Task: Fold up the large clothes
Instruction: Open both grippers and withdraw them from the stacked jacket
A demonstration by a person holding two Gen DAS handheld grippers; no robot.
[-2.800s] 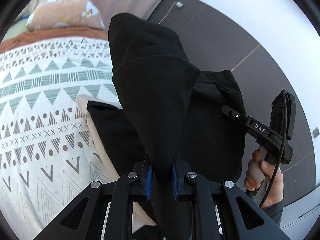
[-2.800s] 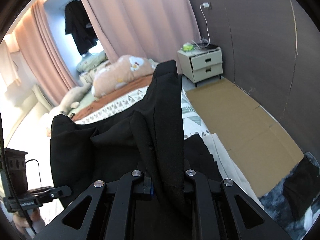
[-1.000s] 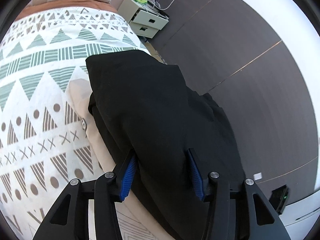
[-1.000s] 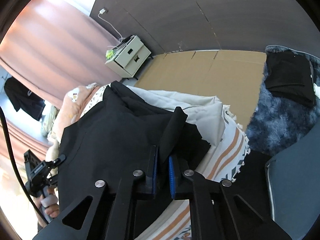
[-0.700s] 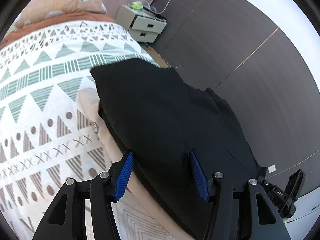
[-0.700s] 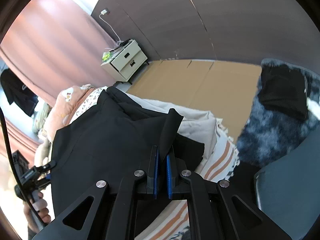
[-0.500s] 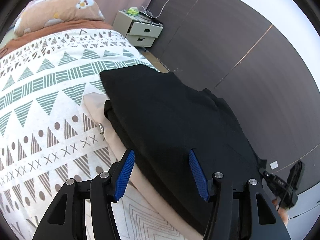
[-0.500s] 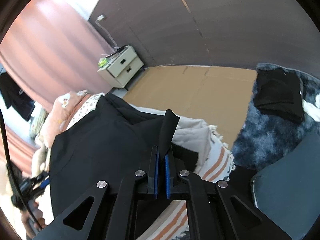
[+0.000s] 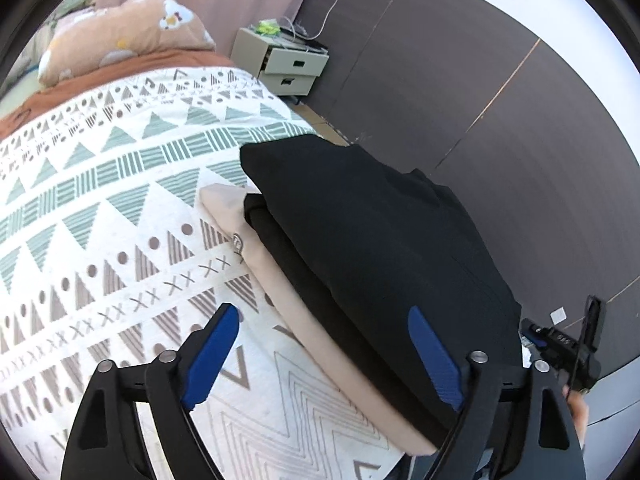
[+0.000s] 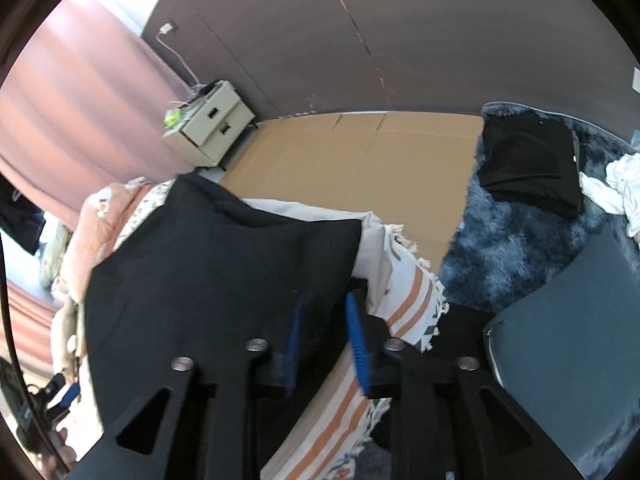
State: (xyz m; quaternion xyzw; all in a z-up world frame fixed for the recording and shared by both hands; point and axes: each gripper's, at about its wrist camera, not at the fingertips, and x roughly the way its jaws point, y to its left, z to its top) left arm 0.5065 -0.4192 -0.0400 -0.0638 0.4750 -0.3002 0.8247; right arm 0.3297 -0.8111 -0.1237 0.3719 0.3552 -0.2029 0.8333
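Note:
A folded black garment [image 9: 376,232] lies on a folded beige garment [image 9: 320,332] at the bed's right edge, on the patterned bedspread [image 9: 120,208]. My left gripper [image 9: 324,356] is open and empty, just in front of the stack. In the right wrist view the black garment [image 10: 216,264] lies flat. My right gripper [image 10: 326,324] is open at its near corner, with nothing between the blue pads [image 10: 356,344]. The right gripper also shows at the far right of the left wrist view [image 9: 568,344].
A white nightstand [image 10: 212,128] stands by the dark wall. Flattened cardboard [image 10: 352,160] covers the floor beside the bed. A blue shaggy rug [image 10: 516,232] holds another folded black garment [image 10: 528,160] and white clothes [image 10: 616,188]. A peach pillow [image 9: 132,36] lies at the bed's head.
My right gripper has opened and let go of the black garment's corner, which now lies flat. My left gripper, open throughout the last second, has drawn back from the stack.

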